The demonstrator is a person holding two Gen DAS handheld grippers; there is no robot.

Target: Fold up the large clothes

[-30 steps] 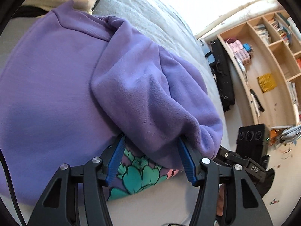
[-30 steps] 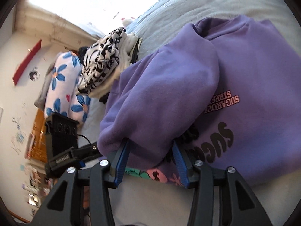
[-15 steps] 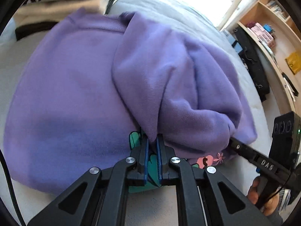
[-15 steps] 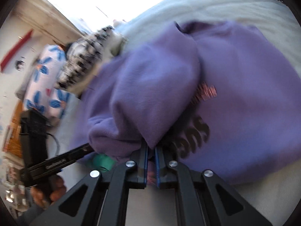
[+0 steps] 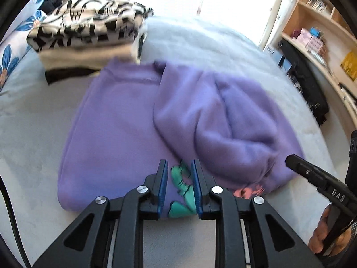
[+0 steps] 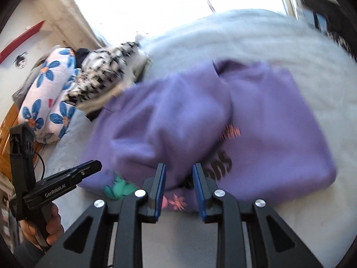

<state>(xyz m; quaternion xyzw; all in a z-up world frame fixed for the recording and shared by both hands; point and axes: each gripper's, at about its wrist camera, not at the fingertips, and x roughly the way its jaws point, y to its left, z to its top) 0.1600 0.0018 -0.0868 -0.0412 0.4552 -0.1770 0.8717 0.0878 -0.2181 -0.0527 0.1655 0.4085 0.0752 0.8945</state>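
A purple sweatshirt [image 5: 125, 120] lies on the pale grey bed [image 5: 33, 120], its sleeves folded over the body, with a green print at the near hem. It also shows in the right wrist view [image 6: 267, 134], with dark lettering. My left gripper [image 5: 178, 174] is open above the near hem and holds nothing. My right gripper [image 6: 178, 176] is open at the near hem by the folded sleeve and holds nothing. Each gripper shows at the edge of the other's view: the right one in the left wrist view [image 5: 296, 163], the left one in the right wrist view [image 6: 91, 166].
A stack of folded clothes topped by a black-and-white patterned piece [image 5: 89, 26] sits at the far side of the bed. A blue-flowered bundle [image 6: 46, 98] lies beside it. A wooden bookshelf [image 5: 323, 33] and a black case [image 5: 305, 80] stand to the right.
Both grippers were shut on the sweatshirt's folded sleeves half a second ago. Now both are open, have let go and have pulled back toward the near hem.
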